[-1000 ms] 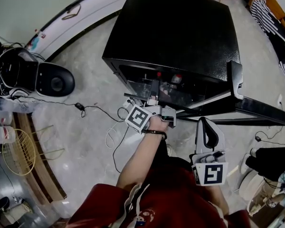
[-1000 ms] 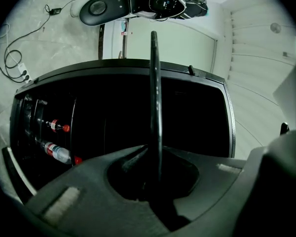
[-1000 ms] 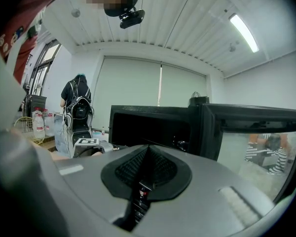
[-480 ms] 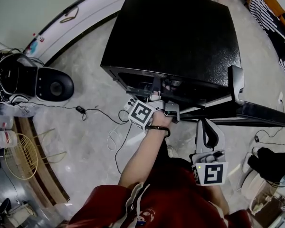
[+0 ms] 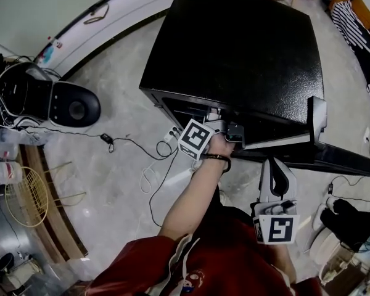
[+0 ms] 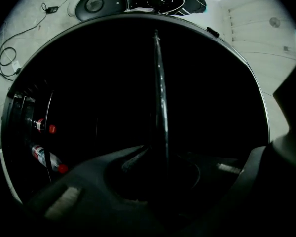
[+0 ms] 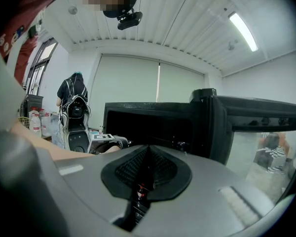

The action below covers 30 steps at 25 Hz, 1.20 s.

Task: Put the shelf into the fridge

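Head view shows the left gripper (image 5: 217,119) at the fridge (image 5: 234,48) mouth near 12 o'clock, clamped on the shelf (image 6: 160,98), which extends into the dark interior. Right gripper (image 5: 276,176), at 5 o'clock, has jaws together, empty.

place: lab-like test room | signs: lone black fridge (image 5: 234,48), polished floor (image 5: 120,103), loose cables (image 5: 128,140), ceiling strip light (image 7: 242,31)

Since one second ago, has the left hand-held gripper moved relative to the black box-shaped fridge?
Yes. The left hand-held gripper, shut on the thin shelf, has moved nearer the open front of the black box-shaped fridge.
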Each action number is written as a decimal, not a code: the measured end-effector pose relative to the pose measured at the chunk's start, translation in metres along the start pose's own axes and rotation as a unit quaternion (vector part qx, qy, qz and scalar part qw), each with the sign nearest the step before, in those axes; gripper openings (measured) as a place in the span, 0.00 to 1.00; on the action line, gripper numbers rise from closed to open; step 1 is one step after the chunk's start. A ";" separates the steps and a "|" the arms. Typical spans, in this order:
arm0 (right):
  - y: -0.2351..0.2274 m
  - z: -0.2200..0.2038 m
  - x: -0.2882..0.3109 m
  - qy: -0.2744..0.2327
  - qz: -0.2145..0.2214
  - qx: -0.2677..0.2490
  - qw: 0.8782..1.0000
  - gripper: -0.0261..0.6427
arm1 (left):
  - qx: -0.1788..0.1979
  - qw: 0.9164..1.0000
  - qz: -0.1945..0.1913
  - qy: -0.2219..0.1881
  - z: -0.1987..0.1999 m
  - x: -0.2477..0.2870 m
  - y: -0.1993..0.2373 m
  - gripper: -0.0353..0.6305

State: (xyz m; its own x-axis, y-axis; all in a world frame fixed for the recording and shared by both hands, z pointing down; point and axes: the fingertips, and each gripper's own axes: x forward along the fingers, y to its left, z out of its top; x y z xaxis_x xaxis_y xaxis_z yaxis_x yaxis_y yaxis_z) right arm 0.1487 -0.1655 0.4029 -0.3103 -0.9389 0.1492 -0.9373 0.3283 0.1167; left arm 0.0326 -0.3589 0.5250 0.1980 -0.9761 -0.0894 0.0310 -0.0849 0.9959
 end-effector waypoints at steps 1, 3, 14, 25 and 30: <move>0.000 -0.001 0.001 0.001 0.000 -0.001 1.000 0.04 | 0.000 1.000 -0.001 0.000 0.000 0.002 0.000 0.09; 0.001 -0.003 0.002 0.006 0.001 -0.002 1.000 0.04 | -0.001 1.000 -0.002 -0.001 0.002 0.007 -0.001 0.09; 0.000 -0.004 0.008 0.015 0.004 -0.002 1.000 0.04 | -0.001 0.999 -0.032 0.002 0.000 0.026 -0.007 0.20; 0.003 0.001 -0.002 0.001 0.011 0.001 1.000 0.04 | 0.072 0.996 -0.040 0.026 -0.002 0.003 -0.011 0.44; 0.007 0.003 -0.016 -0.002 0.017 -0.001 1.000 0.04 | 0.127 0.991 -0.025 0.038 -0.002 -0.021 -0.012 0.51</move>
State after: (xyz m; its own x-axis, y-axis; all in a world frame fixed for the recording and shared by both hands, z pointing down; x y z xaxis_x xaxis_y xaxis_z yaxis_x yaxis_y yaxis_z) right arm 0.1470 -0.1489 0.3981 -0.3426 -0.9277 0.1484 -0.9260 0.3601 0.1132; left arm 0.0301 -0.3370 0.5153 0.2751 -0.9525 -0.1309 -0.2019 -0.1904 0.9607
